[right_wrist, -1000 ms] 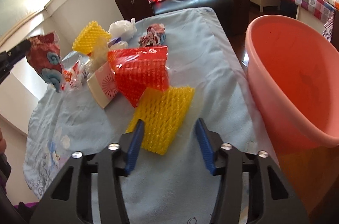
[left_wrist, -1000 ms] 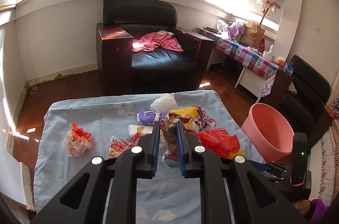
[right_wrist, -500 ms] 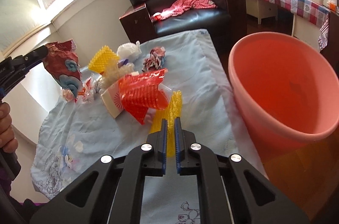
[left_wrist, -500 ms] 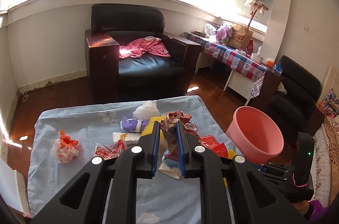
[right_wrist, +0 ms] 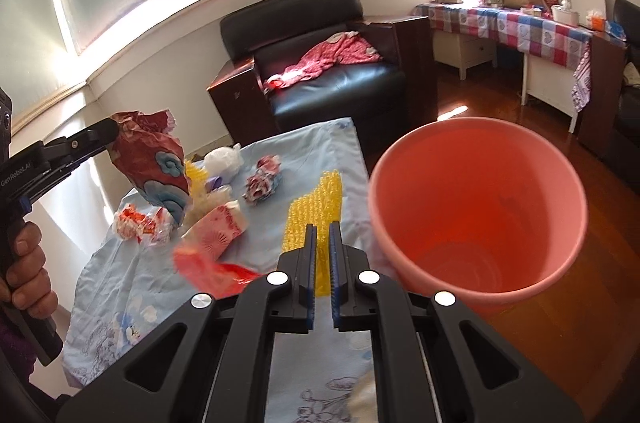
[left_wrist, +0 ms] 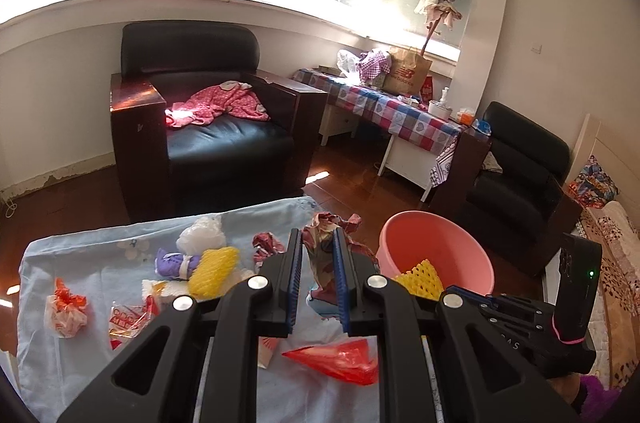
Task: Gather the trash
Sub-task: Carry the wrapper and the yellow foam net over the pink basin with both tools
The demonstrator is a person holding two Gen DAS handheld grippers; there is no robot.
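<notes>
The right gripper [right_wrist: 323,255] has its jaws clenched on a yellow foam net [right_wrist: 316,209], lifted beside the pink bucket [right_wrist: 476,207] off the desk's [right_wrist: 120,279] right edge. The left gripper [left_wrist: 317,273] has its jaws grasping a crumpled red wrapper [left_wrist: 320,243] above the desk; other trash [right_wrist: 220,227] lies toward the far edge

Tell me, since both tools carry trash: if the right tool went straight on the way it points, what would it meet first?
Probably the pink bucket: its near rim sits just right of the right tool, shut on yellow foam netting. Depth is unclear; it might cross the blue cloth first.
</notes>
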